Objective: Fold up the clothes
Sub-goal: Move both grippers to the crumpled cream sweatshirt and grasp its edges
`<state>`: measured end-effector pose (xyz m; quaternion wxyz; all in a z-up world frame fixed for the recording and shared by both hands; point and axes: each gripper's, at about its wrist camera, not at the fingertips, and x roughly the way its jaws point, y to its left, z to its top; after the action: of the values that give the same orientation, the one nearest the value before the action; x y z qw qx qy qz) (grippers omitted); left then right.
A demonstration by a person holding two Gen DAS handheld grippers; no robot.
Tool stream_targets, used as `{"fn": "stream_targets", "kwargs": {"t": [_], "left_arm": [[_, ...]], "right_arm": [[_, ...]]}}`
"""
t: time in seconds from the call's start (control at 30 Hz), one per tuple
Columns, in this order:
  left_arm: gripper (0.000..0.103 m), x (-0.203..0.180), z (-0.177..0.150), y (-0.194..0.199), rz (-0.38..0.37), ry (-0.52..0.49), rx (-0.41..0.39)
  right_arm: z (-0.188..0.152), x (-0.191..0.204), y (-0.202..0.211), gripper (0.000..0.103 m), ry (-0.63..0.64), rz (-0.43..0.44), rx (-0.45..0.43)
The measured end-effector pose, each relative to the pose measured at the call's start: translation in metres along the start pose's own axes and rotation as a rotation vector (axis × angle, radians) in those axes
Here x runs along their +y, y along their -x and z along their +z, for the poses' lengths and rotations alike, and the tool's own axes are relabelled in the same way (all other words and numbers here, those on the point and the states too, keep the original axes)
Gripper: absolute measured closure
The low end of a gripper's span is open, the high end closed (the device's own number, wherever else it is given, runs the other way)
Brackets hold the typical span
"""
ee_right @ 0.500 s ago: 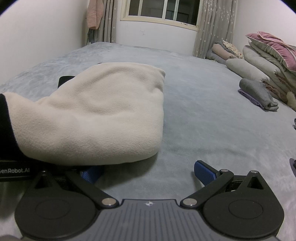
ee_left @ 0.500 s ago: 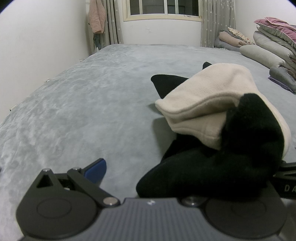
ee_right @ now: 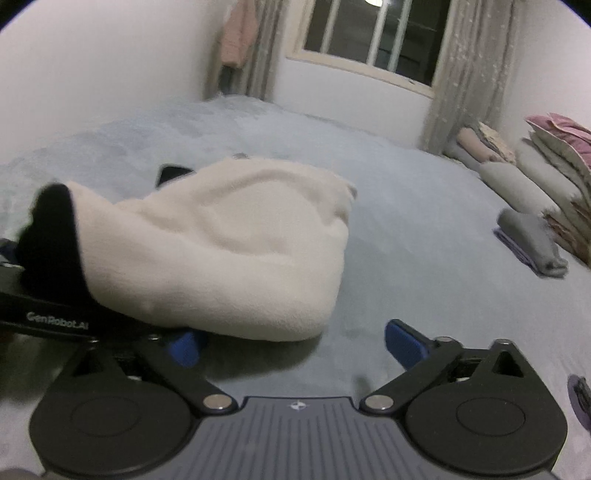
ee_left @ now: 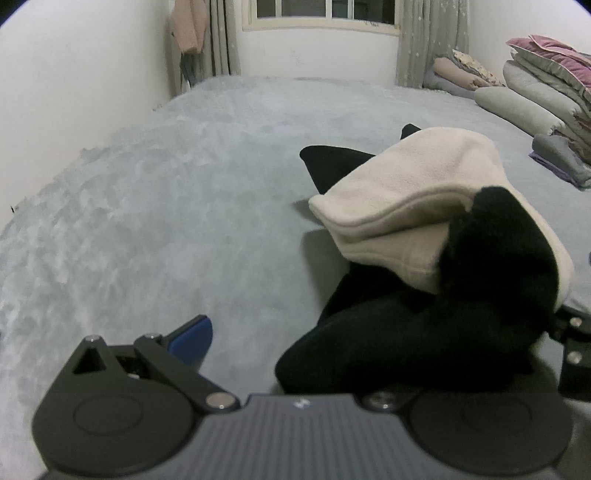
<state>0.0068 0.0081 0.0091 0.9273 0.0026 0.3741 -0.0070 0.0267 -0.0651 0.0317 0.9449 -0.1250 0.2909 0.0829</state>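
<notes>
A bundled fleece garment, cream with black parts, lies on the grey bed cover. My left gripper is open wide. Its left blue pad shows over bare cover, while a black fold of the garment drapes over its right finger and hides it. In the right wrist view the cream bulk sits left of centre with a black end beside the left gripper's body. My right gripper is open, its left pad at the garment's near edge and nothing between the pads.
Stacked quilts and pillows line the right side, with a folded grey cloth in front of them. A window, curtains and a hanging pink garment are at the far wall. A white wall runs along the left.
The right wrist view has tilted upward and shows more of the window, with the garment a little farther off. The left gripper and the bundle stay about where they were.
</notes>
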Motion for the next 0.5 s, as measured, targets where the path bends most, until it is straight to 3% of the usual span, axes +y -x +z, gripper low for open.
{"fn": "stream_targets", "kwargs": {"t": [0.13, 0.2, 0.5], "left_arm": [[0.0, 0.013, 0.0, 0.006, -0.063, 0.045, 0.019], [0.0, 0.015, 0.0, 0.009, -0.095, 0.055, 0.013], [0.001, 0.014, 0.002, 0.024, -0.22, 0.035, -0.016]], "right_arm": [[0.0, -0.006, 0.007, 0.05, -0.04, 0.108, -0.019], [0.001, -0.005, 0.008, 0.052, -0.059, 0.147, -0.019], [-0.002, 0.001, 0.018, 0.047, -0.013, 0.138, -0.02]]}}
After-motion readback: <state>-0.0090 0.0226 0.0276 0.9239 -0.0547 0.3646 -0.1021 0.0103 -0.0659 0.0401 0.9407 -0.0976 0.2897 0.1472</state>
